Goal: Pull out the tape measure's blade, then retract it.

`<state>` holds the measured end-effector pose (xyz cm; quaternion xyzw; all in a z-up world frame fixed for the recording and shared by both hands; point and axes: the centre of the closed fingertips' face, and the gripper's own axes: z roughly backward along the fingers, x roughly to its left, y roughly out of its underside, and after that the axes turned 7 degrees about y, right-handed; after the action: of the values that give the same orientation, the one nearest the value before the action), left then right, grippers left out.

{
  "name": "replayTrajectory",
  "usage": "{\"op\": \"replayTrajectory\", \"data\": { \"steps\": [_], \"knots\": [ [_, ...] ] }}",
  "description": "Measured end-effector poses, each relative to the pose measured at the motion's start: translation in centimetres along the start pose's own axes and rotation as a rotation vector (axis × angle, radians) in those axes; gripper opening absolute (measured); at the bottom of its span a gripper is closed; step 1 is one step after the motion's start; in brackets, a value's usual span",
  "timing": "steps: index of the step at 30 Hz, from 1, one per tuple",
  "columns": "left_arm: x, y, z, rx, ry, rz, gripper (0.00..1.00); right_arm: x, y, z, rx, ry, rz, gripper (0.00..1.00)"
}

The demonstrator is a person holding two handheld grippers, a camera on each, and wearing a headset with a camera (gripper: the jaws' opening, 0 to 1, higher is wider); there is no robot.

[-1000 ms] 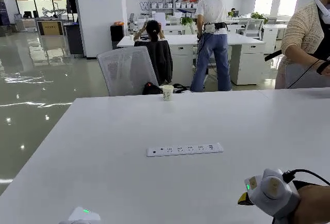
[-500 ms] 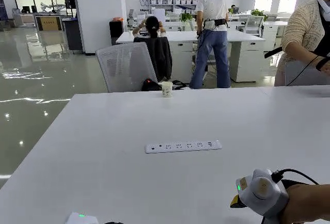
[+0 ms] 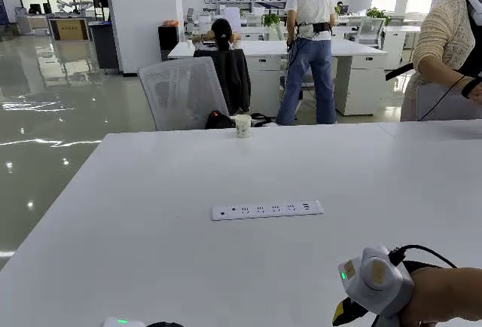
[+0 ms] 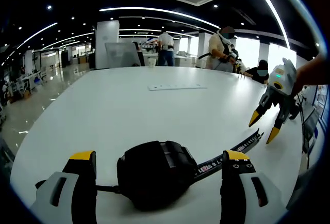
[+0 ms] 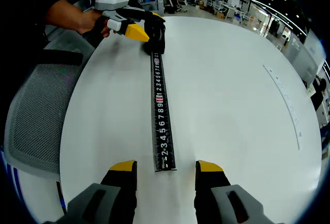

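Observation:
The black tape measure (image 4: 154, 175) lies on the white table (image 3: 151, 214) between the jaws of my left gripper (image 4: 160, 157). Those jaws stand apart, with a strip of table showing on each side of the case. Its blade (image 5: 161, 110) is drawn out flat across the table, numbers up. The blade's end (image 5: 165, 166) rests between the spread yellow tips of my right gripper (image 5: 166, 167), which is open and touches nothing. The left gripper view has the right gripper (image 4: 268, 126) hovering over the blade's far end (image 4: 250, 140). In the head view the right gripper (image 3: 343, 313) is at the bottom right.
A white power strip (image 3: 267, 210) lies mid-table and a paper cup (image 3: 242, 126) stands at the far edge. A mesh chair (image 5: 36, 126) sits off the table's side by the left gripper. A person (image 3: 444, 48) stands at the far right corner; others work at desks behind.
In the head view my right gripper has drifted a little left and nearer to me. The left gripper has sunk toward the bottom edge. The camera tipped slightly.

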<state>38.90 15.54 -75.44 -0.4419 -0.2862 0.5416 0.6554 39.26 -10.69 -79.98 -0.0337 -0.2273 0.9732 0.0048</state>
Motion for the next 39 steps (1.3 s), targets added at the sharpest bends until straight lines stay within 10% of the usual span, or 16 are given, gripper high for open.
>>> {"op": "replayTrajectory", "data": {
  "steps": [16, 27, 39],
  "knots": [
    [0.2, -0.3, -0.1, -0.028, -0.005, -0.012, 0.99, 0.3, 0.5, -0.5, 0.037, -0.016, 0.053, 0.15],
    [0.6, 0.1, -0.2, -0.019, -0.026, 0.010, 0.99, 0.4, 0.6, -0.7, 0.098, -0.016, 0.159, 0.12],
    [0.7, 1.7, -0.7, 0.021, -0.030, 0.085, 0.72, 0.2, 0.7, -0.8, 0.117, -0.004, 0.102, 0.12]
  ]
}}
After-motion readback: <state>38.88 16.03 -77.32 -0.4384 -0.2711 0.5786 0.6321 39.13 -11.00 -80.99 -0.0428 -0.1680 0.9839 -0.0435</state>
